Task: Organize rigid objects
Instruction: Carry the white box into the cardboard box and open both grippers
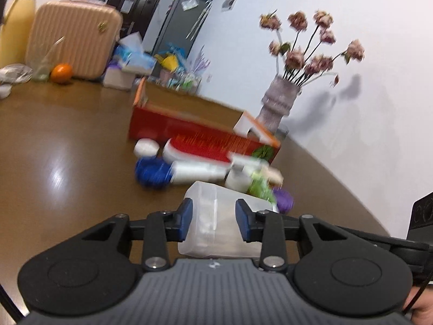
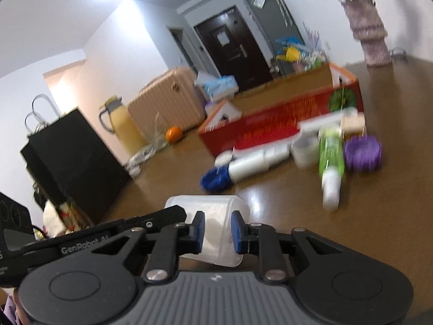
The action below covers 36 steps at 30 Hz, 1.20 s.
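Left wrist view
Left tongs [image 1: 213, 220]: seen pinching a clear plastic container [image 1: 216, 224], the blue pads [image 1: 186, 218] pressed against its two sides.
Container: held just above the brown desk [image 1: 67, 140], near the camera, tipped with its far end pointing toward the pile.
Pile: a blue-capped white bottle [image 1: 189, 172], a small white jar [image 1: 146, 147], a green-labelled bottle [image 1: 257, 184] and a purple lid [image 1: 284, 199] are seen lying together on the desk, blurred, just beyond the container.
Red box [image 1: 194, 132]: shown open behind the pile, flaps raised.
Vase of dried flowers [image 1: 278, 103]: placed at the wall, right of the box.
Far end of desk: an orange [image 1: 61, 73] and a pink suitcase [image 1: 75, 38] are seen.

Right wrist view
Right tongs [image 2: 216, 231]: seen clamped on the same clear container [image 2: 216, 224]; whether the left tongs' black frame [image 2: 94, 241] touches them cannot be told.
Container: carried between both tools, clear of the pile.
Pile: the blue-capped bottle [image 2: 243, 168], a clear cup [image 2: 305, 151], the green bottle [image 2: 331, 157] and the purple lid [image 2: 362, 151] are shown lying before the red box [image 2: 270, 127].
Black bag [image 2: 73, 157]: stood at the left edge of the desk [image 2: 297, 216].
Yellow jug [image 2: 119, 127]: stood beside the suitcase [image 2: 165, 100].
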{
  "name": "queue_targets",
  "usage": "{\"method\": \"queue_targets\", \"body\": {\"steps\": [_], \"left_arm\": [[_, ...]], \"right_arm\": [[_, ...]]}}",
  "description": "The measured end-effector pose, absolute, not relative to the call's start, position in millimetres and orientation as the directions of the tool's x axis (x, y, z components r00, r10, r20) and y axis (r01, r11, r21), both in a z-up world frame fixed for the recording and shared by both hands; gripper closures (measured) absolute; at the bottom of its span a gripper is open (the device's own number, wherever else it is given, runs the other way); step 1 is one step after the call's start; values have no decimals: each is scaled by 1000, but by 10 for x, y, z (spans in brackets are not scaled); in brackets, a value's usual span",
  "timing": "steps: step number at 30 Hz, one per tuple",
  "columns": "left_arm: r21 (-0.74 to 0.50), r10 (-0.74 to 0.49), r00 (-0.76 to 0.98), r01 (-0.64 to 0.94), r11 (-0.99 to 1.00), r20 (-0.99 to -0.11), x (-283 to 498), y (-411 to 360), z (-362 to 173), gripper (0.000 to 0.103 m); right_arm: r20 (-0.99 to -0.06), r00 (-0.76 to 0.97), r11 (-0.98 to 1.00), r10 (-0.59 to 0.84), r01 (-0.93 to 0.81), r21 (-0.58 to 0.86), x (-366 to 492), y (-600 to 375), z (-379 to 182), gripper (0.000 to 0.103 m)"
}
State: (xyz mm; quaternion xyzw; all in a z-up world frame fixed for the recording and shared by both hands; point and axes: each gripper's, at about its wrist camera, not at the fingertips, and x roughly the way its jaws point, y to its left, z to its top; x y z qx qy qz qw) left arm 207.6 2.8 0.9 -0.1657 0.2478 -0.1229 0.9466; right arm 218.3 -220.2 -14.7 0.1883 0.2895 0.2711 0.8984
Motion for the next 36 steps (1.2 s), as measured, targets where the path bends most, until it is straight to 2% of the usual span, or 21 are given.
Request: {"method": "queue_targets", "body": {"steps": [5, 8, 12, 16, 20, 25, 28, 31, 33, 36], "left_arm": [[-330, -293, 878, 168, 929, -379, 2823, -52, 354, 68], [-339, -295, 873, 162, 927, -389, 3486, -27, 521, 68], [-359, -306, 838, 143, 922, -452, 4473, 15, 593, 68], [-396, -305, 791, 87, 914, -531, 5382, 40, 437, 68], [-323, -268, 730, 67, 944, -629, 6005, -108, 230, 69], [-295, -266, 668, 74, 953, -694, 6393, -157, 15, 70], [-275, -255, 670, 78, 958, -697, 6459, -158, -30, 67], [-267, -248, 694, 83, 960, -676, 6435, -126, 31, 58], [-249, -240, 702, 91, 964, -670, 6359, -101, 112, 47], [-149, -169, 708, 90, 985, -685, 6177, -85, 260, 44]], "right_arm": [[-387, 731, 816, 562, -414, 404, 2795, -2188, 282, 82], [-377, 747, 827, 548, -415, 380, 3406, -2155, 480, 82], [-405, 733, 827, 546, -394, 401, 4402, -2136, 600, 82], [-478, 689, 826, 545, -342, 449, 5396, -2159, 514, 82], [-572, 619, 832, 538, -286, 475, 6202, -2151, 223, 82], [-645, 580, 860, 497, -233, 453, 6668, -2088, -101, 82], [-670, 577, 879, 468, -228, 418, 6752, -2026, -190, 82], [-665, 611, 901, 429, -243, 359, 6730, -1999, -151, 74], [-656, 618, 900, 433, -256, 352, 6698, -2039, -80, 64], [-652, 639, 912, 408, -256, 321, 6611, -2162, 108, 63]]}}
